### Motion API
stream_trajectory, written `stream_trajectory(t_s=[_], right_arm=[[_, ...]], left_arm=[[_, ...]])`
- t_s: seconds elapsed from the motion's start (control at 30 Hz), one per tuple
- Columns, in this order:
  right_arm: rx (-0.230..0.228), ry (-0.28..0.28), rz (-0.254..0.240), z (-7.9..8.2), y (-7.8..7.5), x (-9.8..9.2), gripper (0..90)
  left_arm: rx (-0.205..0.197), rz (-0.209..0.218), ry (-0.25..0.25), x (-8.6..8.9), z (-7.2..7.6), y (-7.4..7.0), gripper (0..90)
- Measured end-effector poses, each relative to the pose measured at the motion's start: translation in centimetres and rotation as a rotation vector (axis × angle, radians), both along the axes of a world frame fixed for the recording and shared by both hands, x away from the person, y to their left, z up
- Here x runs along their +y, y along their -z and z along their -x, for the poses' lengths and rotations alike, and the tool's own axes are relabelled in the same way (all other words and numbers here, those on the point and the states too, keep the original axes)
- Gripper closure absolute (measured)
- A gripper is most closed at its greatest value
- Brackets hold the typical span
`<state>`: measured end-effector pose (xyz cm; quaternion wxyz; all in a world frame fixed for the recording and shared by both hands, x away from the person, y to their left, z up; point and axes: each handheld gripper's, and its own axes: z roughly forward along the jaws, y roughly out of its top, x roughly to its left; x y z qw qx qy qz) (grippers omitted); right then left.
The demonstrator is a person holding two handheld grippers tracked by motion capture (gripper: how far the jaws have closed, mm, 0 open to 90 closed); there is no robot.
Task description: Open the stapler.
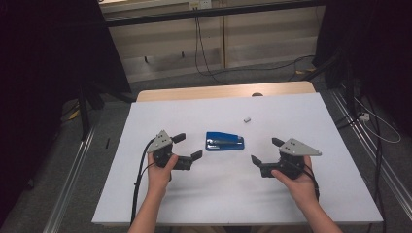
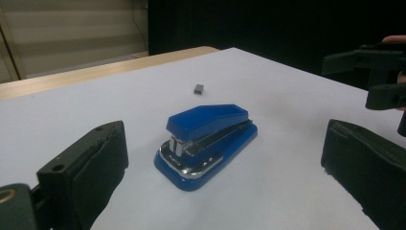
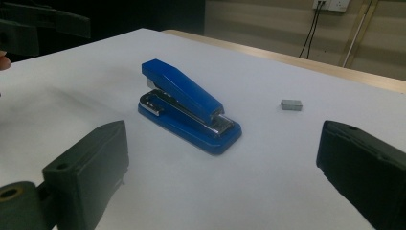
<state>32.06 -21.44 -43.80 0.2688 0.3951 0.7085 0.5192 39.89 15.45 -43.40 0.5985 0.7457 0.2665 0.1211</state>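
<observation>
One blue stapler (image 1: 224, 141) lies near the middle of the white worktop (image 1: 301, 194), between the two grippers and a little farther out than either. Its long axis runs left to right across the worktop, the stapling mouth toward the left and the hinged heel toward the right (the left gripper view looks at the chrome front, the right gripper view at the rear end). The top arm rests down on the base.

The left gripper (image 1: 190, 147) sits just left of the stapler with its jaws spread wide and nothing between them; the right gripper (image 1: 265, 150) is also spread wide and empty, a shade farther from the stapler's right end. So the left one is the nearer, and a reach to the right and slightly forward would bring its jaws onto the stapler's front, probably closing across the narrow width.

One small grey block of staples (image 1: 247, 119) lies alone, farther out and to the right of the stapler, well apart from it and nearer the right gripper's side.

Count: one stapler, one staple block, two grippers, both held clear of the things.
</observation>
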Motion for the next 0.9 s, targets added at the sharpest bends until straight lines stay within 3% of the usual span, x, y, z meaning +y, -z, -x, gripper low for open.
stream_trajectory(t_s=[0.27,0.6,0.7,0.9], right_arm=[[0.027,-0.027,0.012,-1.0,0.3,1.7,9.6],[0.035,-0.056,0.007,-2.5,-0.5,3.5,20.1],[0.037,-0.060,0.004,-2.9,-0.7,3.9,21.5],[0.058,-0.065,-0.017,-3.8,-0.6,4.6,27.0]], left_arm=[[0.002,-0.020,0.005,-0.6,-0.6,0.0,2.3],[0.025,-0.002,0.006,-1.1,-1.6,0.1,2.4],[0.025,-0.032,-0.001,-1.2,-1.9,0.1,2.6],[0.042,-0.009,-0.003,-1.3,-2.4,-0.2,2.8]])
